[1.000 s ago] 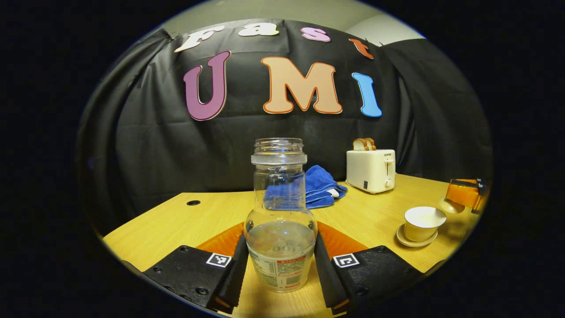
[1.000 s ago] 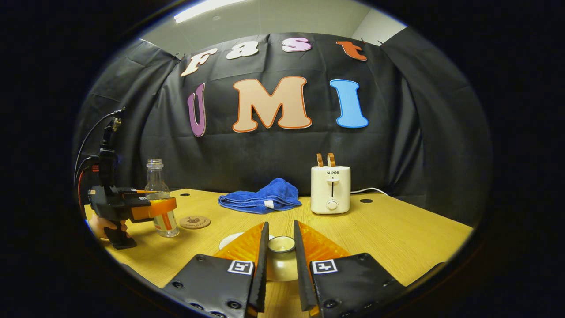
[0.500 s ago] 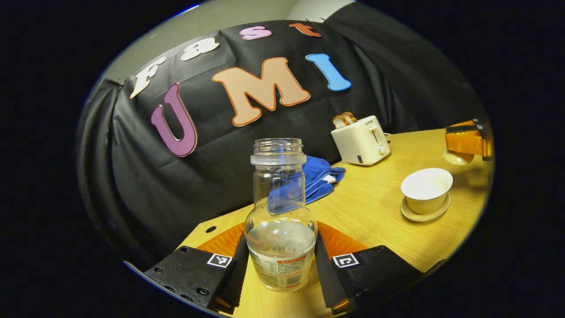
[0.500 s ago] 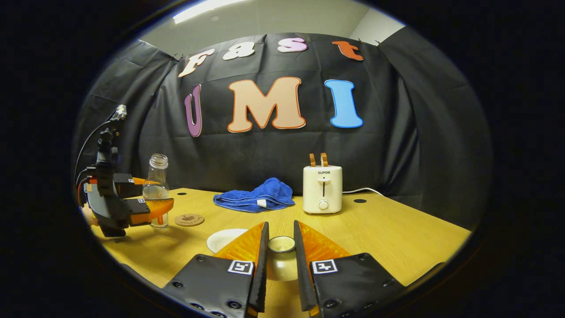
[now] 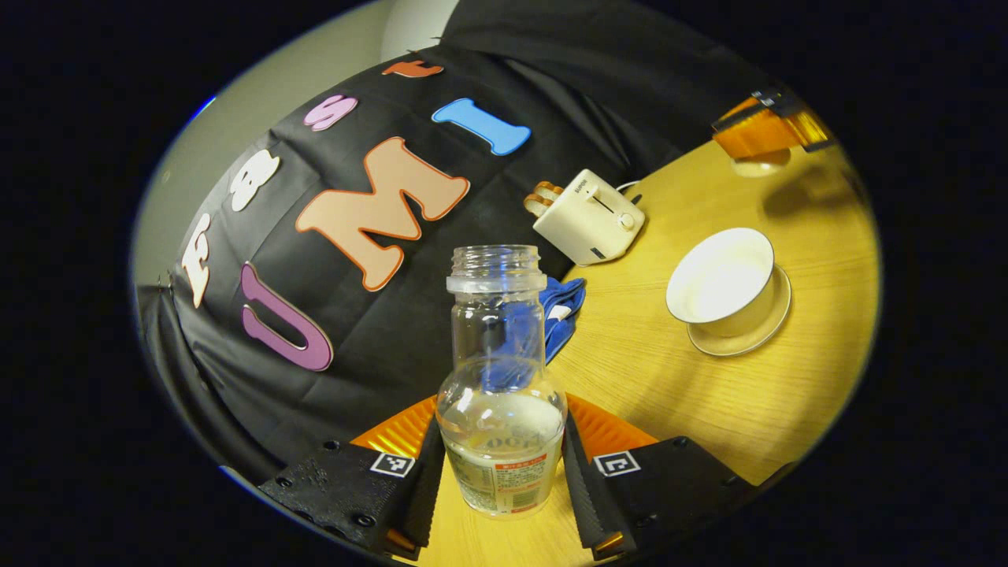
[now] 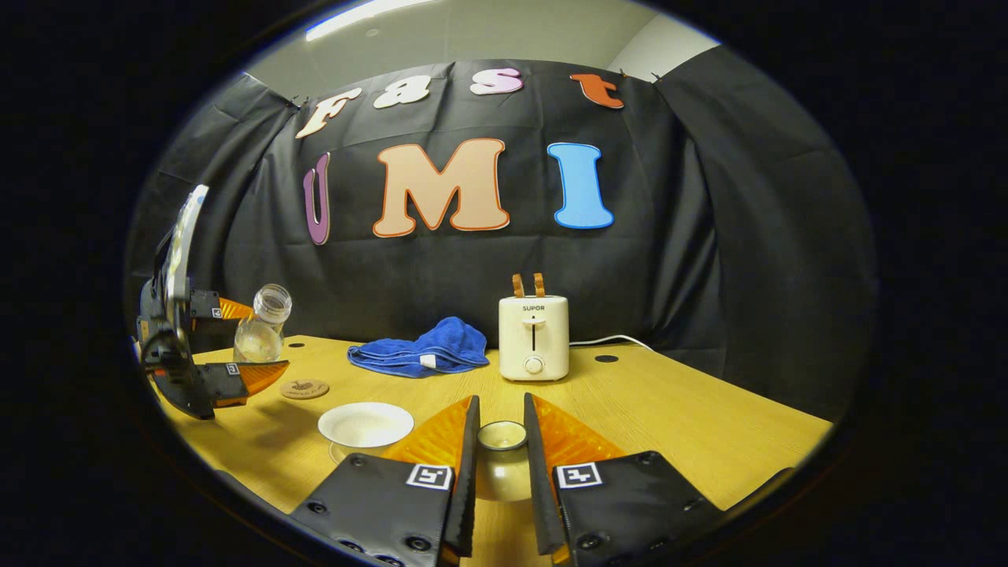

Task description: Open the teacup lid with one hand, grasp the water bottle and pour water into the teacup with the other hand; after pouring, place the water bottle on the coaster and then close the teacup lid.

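change vs earlier: left gripper view is rolling hard, horizon now steeply tilted where it was level a second ago; teacup is sitting larger and nearer centre-right; in right gripper view the bottle is leaning toward the cup instead of standing on the table.
left gripper point(image 5: 500, 472): both fingers are clamping the water bottle point(image 5: 501, 394) at its round lower body; also seen at far left in right gripper view point(image 6: 236, 346), raised off the table.
water bottle: clear glass-like, bulbous base, narrow neck, threaded open mouth, no cap; partly filled, label low on body (not read); tilted in right gripper view point(image 6: 262, 324).
coaster point(image 6: 304, 388): flat brown disc, lying bare on the table near the bottle.
teacup point(image 5: 723, 281): white glossy bowl shape, standing open on a matching saucer point(image 5: 768, 327).
table point(image 5: 748, 402): light wood grain.
towel point(image 6: 421, 357): blue, soft, crumpled.
toaster point(image 6: 533, 338): cream, boxy, two slices sticking up.
right gripper point(image 6: 499, 453): fingers are pinching the teacup lid point(image 6: 502, 465), a pale dome with a ringed knob, held apart from the cup, to its right.
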`<state>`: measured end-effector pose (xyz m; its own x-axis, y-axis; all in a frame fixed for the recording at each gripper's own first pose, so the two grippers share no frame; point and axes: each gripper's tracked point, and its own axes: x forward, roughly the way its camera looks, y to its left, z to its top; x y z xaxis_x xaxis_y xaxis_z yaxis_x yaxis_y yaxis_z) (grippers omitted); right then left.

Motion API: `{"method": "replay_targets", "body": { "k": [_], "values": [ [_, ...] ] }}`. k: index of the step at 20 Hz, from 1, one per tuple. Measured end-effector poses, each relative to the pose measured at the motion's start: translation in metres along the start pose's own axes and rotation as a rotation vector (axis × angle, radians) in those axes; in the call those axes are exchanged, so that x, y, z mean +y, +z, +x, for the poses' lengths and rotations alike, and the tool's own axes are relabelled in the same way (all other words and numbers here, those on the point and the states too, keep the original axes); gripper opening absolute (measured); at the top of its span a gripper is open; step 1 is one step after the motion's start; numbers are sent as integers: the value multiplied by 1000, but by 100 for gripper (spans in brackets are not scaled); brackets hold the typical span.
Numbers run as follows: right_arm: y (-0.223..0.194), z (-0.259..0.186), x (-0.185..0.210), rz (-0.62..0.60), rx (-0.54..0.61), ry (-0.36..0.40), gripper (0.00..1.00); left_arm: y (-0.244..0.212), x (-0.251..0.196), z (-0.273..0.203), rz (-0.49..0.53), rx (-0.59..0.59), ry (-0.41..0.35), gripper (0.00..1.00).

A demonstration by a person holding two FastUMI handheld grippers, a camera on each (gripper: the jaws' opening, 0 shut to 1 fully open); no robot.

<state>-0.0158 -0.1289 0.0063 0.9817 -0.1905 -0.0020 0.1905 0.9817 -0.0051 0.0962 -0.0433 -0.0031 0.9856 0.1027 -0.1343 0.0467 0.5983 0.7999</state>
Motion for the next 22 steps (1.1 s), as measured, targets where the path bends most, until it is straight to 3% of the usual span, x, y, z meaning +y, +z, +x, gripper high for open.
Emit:
{"method": "replay_targets", "body": {
  "k": [5,22],
  "values": [
    [0,-1,-5,0,1,-7,34,-3,-8,7,176,18,-17,66],
    [0,-1,-8,1,2,-17,34,5,-12,26,522,23,-20,67]
  ]
}}
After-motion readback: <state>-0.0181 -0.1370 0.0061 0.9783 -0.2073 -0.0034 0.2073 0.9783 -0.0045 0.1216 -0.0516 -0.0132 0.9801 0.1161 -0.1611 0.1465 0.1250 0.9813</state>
